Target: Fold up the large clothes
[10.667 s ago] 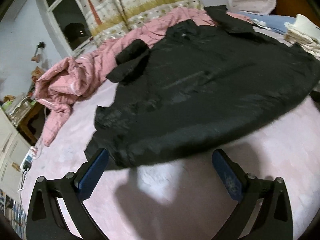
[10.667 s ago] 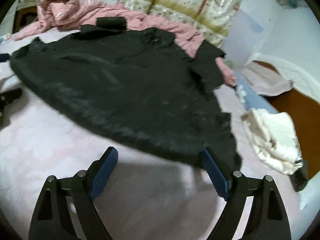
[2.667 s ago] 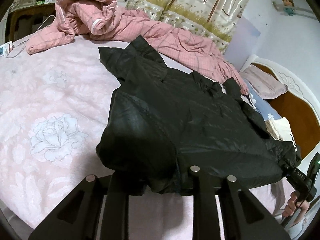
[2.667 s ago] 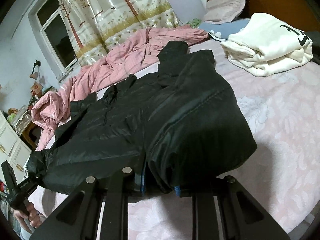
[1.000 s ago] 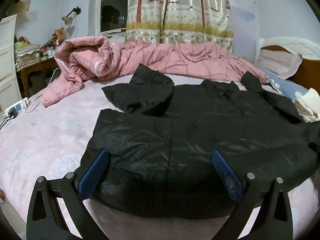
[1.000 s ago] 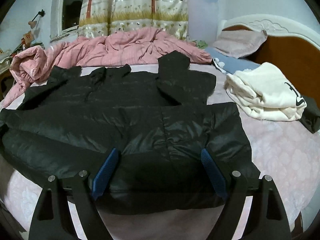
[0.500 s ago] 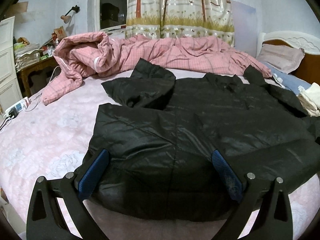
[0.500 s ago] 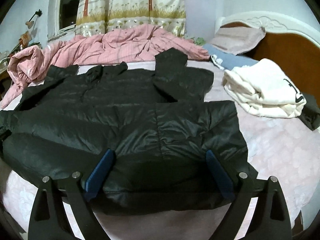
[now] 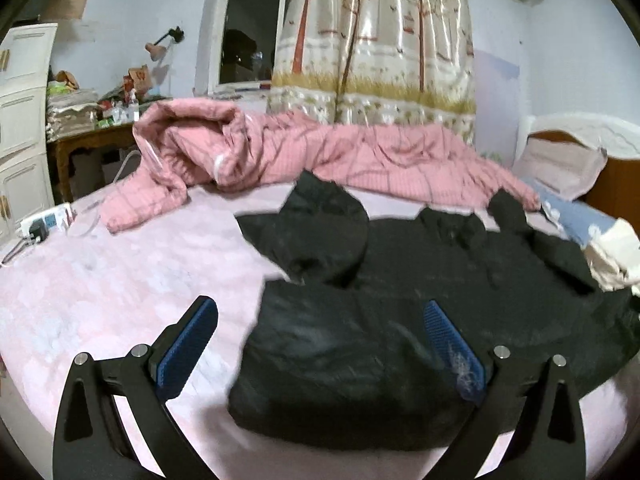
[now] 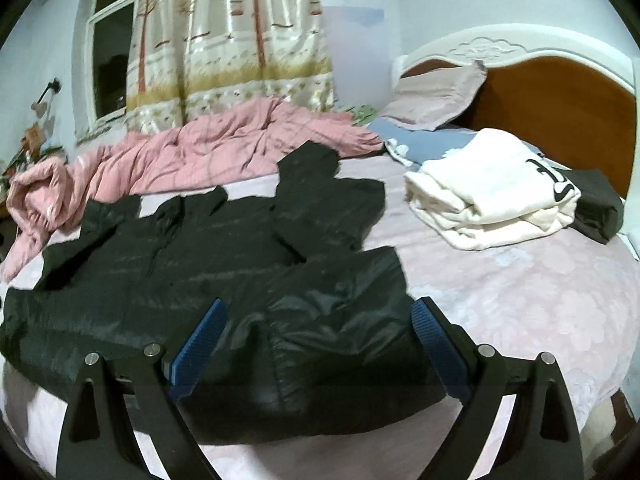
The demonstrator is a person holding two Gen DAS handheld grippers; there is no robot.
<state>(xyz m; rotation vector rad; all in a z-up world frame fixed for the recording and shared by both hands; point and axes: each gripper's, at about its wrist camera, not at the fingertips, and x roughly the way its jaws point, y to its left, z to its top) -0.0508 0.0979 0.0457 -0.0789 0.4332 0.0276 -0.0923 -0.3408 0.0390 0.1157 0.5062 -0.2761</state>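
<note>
The bed (image 9: 100, 280) fills the room's middle, its pale pink sheet bare and open to the left of the coat and again at the right towards the headboard (image 10: 560, 92). Along the far edge, under the tree-print curtain (image 9: 380, 40), lies a rumpled pink quilt (image 9: 280, 152). The black jacket (image 9: 400, 340) lies spread on the near half of the bed, its long axis running side to side across both views, collar pointing away to the quilt, hem folded up over the body, and both sleeves turned in on top. Its near fold sits close to the bed's front edge. A folded cream garment (image 10: 492, 192) rests well apart to the right, near the pillows.

The left gripper (image 9: 320, 344) hangs over the jacket's left end with jaws wide apart, holding nothing; half a second ago it sat squarely over the cloth, now it has swung leftward. The right gripper (image 10: 316, 344), jaws likewise spread and empty, stays over the right end.
</note>
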